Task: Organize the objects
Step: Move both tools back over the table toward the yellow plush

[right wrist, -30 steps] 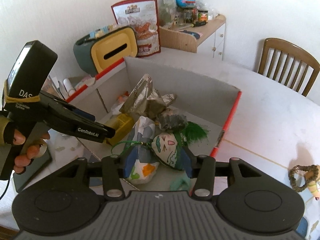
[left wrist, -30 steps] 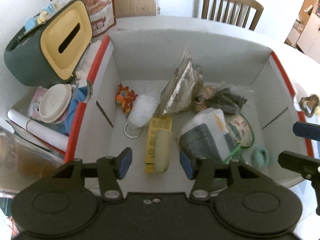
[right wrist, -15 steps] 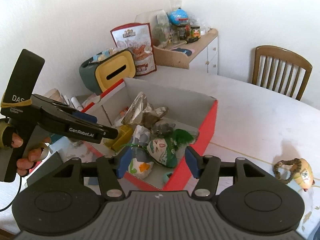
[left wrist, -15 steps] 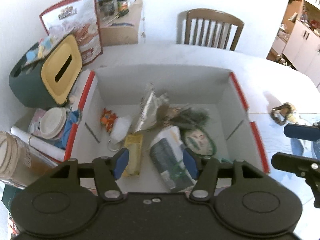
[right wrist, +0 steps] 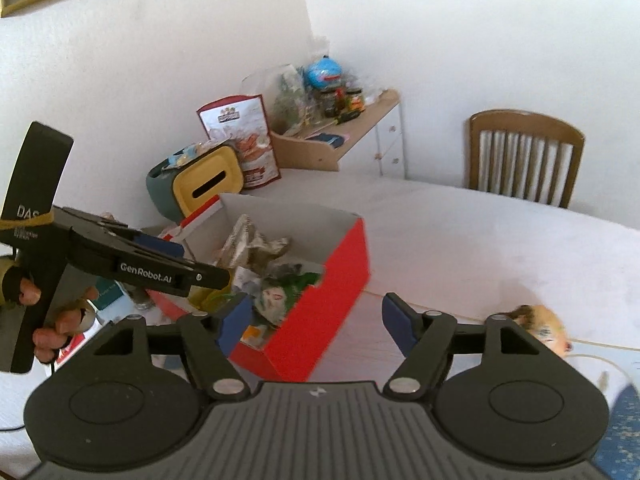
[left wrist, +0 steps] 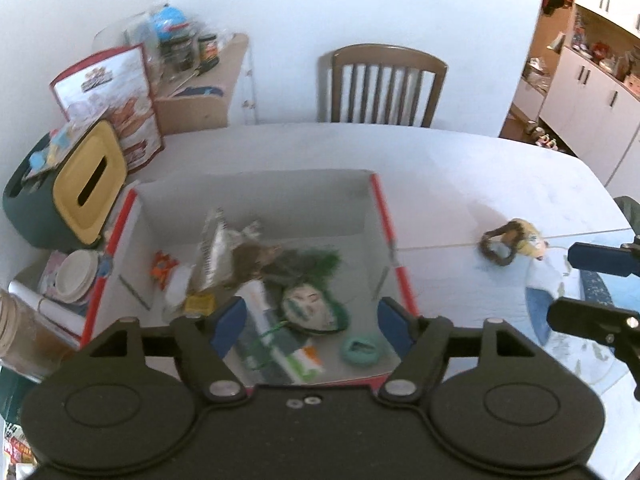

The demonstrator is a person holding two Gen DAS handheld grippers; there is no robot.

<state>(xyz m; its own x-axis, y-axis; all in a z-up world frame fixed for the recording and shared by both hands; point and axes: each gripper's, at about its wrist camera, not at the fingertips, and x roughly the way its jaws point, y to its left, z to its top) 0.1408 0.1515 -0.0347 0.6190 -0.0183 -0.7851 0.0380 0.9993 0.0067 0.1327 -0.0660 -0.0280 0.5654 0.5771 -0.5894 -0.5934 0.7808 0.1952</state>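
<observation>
Small toy point(left wrist: 512, 240) with a brown loop lies alone on the table point(left wrist: 460, 184), probably light and soft; grip its loop. Both hand-held grippers point(left wrist: 308, 320) point(right wrist: 316, 322) gape empty.

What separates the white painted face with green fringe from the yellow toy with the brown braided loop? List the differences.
The white painted face lies inside the red cardboard box among other items; the yellow toy sits alone on the white table outside it. The face is pale with green trim; the toy is yellow with a brown loop. Both are small, and nothing grips either.
</observation>
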